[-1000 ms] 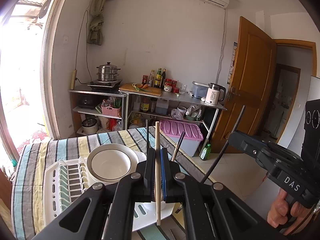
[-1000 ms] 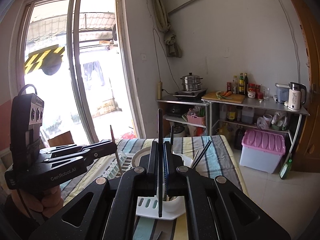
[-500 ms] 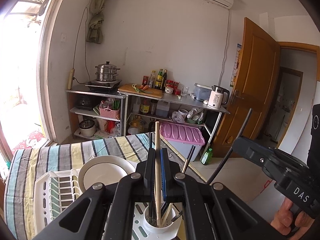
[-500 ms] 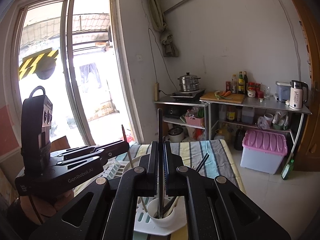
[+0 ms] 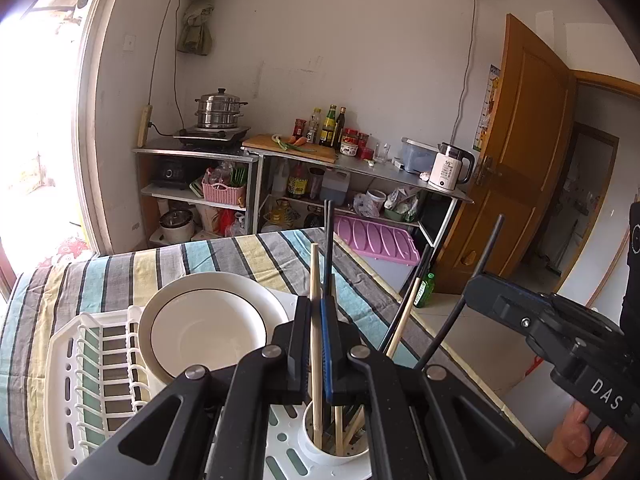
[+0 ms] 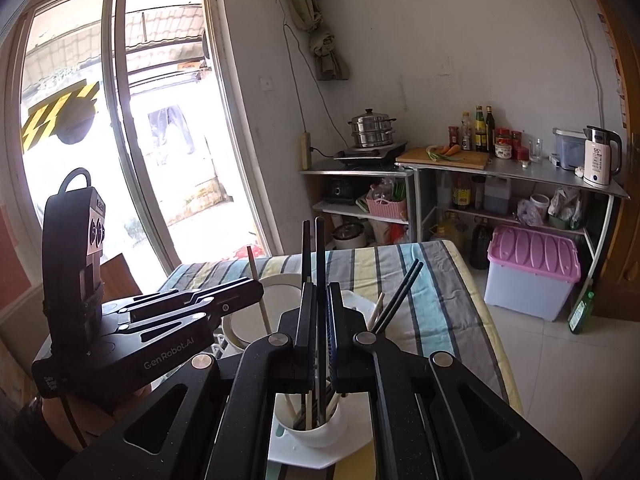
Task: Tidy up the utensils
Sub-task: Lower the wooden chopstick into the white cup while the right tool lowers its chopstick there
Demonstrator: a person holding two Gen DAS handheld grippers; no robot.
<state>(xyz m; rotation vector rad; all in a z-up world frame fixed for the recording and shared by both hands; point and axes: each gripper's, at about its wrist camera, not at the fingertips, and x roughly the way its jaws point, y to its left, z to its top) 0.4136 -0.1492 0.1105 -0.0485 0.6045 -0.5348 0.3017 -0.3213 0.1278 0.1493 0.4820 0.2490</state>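
Note:
My left gripper (image 5: 316, 344) is shut on a wooden chopstick (image 5: 315, 280) held upright, its lower end inside the white utensil cup (image 5: 336, 448) of the dish rack (image 5: 76, 376). My right gripper (image 6: 319, 332) is shut on a black chopstick (image 6: 320, 256), its lower end inside the same cup (image 6: 312, 434). Several other wooden and black chopsticks stand in the cup. The right gripper also shows at the right in the left wrist view (image 5: 476, 284), the left gripper at the left in the right wrist view (image 6: 256, 286).
A white bowl (image 5: 208, 328) leans in the rack on a striped tablecloth (image 5: 120, 268). The table edge drops to a tiled floor (image 5: 460, 320) on the right. Kitchen shelves (image 5: 280, 184) and a pink-lidded bin (image 6: 532, 276) stand beyond.
Both grippers have lowered over the rack's cup. The held chopsticks' lower ends, above the rack before, now sit inside the cup.

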